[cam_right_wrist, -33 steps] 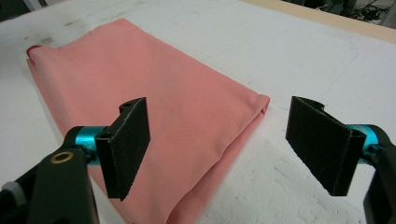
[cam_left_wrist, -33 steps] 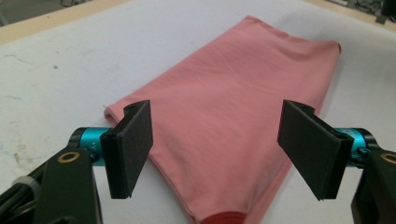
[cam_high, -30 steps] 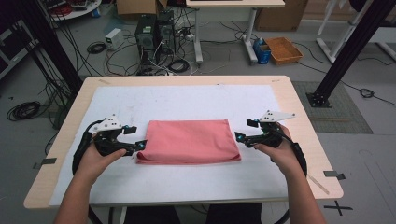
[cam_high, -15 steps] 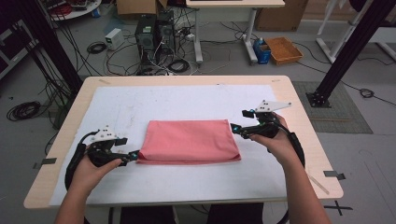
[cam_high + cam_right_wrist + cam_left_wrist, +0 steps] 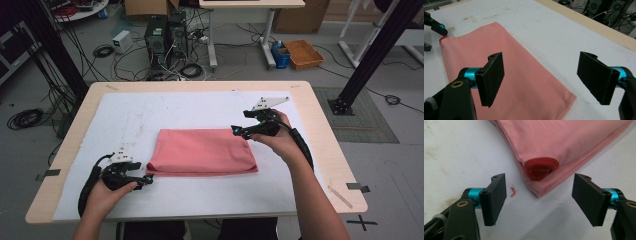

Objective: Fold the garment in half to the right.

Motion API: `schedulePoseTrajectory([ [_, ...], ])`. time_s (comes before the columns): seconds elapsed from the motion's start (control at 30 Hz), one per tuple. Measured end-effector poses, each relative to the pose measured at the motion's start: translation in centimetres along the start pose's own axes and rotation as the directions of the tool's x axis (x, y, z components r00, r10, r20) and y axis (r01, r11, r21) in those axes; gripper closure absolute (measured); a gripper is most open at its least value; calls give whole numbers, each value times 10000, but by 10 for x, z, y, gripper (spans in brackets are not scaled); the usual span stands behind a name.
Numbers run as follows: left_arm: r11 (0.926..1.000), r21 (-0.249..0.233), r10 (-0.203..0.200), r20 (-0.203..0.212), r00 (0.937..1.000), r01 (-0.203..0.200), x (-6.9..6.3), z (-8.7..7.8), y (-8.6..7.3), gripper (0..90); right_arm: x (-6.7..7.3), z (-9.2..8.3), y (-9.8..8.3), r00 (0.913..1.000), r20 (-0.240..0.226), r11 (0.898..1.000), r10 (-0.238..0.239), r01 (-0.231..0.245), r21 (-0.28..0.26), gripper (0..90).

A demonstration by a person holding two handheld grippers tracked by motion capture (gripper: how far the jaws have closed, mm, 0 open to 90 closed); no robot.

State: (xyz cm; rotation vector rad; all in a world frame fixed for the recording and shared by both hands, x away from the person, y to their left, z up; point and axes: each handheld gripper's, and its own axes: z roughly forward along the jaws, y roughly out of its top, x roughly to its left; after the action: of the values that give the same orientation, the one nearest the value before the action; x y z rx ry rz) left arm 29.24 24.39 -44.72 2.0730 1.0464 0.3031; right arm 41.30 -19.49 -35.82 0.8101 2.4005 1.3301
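**Folded pink cloth, both grippers at opposite corners, no grasp made yet**

The table (image 5: 320, 125) carries a white mat (image 5: 150, 110), and on it the pink cloth (image 5: 202, 150) lies near the middle as a flat, layered rectangle. Judging by those stacked edges, at least one fold is already done; another fold or a lift seems to be what is left.

The left gripper (image 5: 540, 197) sits low at the cloth's near-left corner, its jaws spread wide and released. The corner, with a red ribbed band (image 5: 541, 167) tucked in the layers, lies just ahead of the gap, not yet between the pads. A small red mark (image 5: 512, 191) shows on the mat beside it.

The right gripper (image 5: 540, 80) hovers over the far-right corner, jaws likewise wide apart and gripping nothing; the cloth's edge passes below them.

Both corners remain to be pinched before the cloth can be moved.
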Motion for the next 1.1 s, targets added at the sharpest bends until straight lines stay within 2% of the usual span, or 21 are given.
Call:
schedulePoseTrajectory([
  [0.03,10000,-30,-60,-19,10000,60,-1,1,0,292,0,2,0,10000,-7,10000,-1,1,36,217],
  [0.1,9999,-120,64,-29,10000,-65,-2,2,2,322,-2,6,2,10000,4,9999,26,-26,124,217],
  [0.13,9998,-210,11,205,9998,-7,-3,4,3,398,-3,9,3,10000,-16,9999,27,-27,159,217],
  [0.17,9998,-191,90,258,9996,-85,-6,6,4,430,-3,11,4,10000,12,9999,48,-48,159,217],
  [0.2,9995,-93,289,85,9995,-288,-8,8,6,421,-4,13,5,10000,56,9999,-1,0,148,217],
  [0.27,9992,57,396,-71,9992,-395,-10,10,9,425,-5,17,9,10000,32,9999,10,-11,146,217],
  [0.37,9993,18,376,-133,9992,-376,-10,13,11,450,-3,24,18,9999,-21,9994,-120,121,316,217],
  [0.4,9993,18,376,-133,9992,-376,-10,13,11,485,-3,24,18,9999,-21,9994,-120,121,316,217],
  [0.43,9992,18,404,-502,9979,-403,-11,13,11,537,0,29,26,9996,-94,9992,-284,286,272,217],
  [0.57,9994,-348,-92,-916,9958,61,-11,12,7,651,9,49,44,9976,-285,9970,-632,644,428,217],
  [0.67,9982,-455,-443,-1030,9937,398,-13,13,8,726,16,71,55,9958,-457,9940,-794,826,714,218],
  [0.73,9981,-505,-402,-1180,9922,344,-16,15,8,781,22,88,61,9938,-711,9920,-852,913,867,218],
  [0.83,9981,-591,-253,-1273,9915,179,-18,15,7,798,33,117,69,9904,-1065,9863,-876,1012,1301,222],
  [0.87,9972,-705,-343,-1248,9916,256,-18,15,6,802,36,127,72,9889,-1222,9842,-845,1020,1445,223],
  [1.0,9969,-758,-293,-1237,9919,200,-19,15,5,809,52,166,80,9827,-1587,9719,-956,1266,1984,233],
  [1.03,9972,-741,-228,-1209,9924,139,-19,15,5,810,54,171,81,9834,-1565,9690,-920,1246,2133,233],
  [1.1,9973,-722,-199,-1122,9935,118,-19,15,5,812,64,193,82,9780,-1735,9576,-1154,1559,2421,253],
])
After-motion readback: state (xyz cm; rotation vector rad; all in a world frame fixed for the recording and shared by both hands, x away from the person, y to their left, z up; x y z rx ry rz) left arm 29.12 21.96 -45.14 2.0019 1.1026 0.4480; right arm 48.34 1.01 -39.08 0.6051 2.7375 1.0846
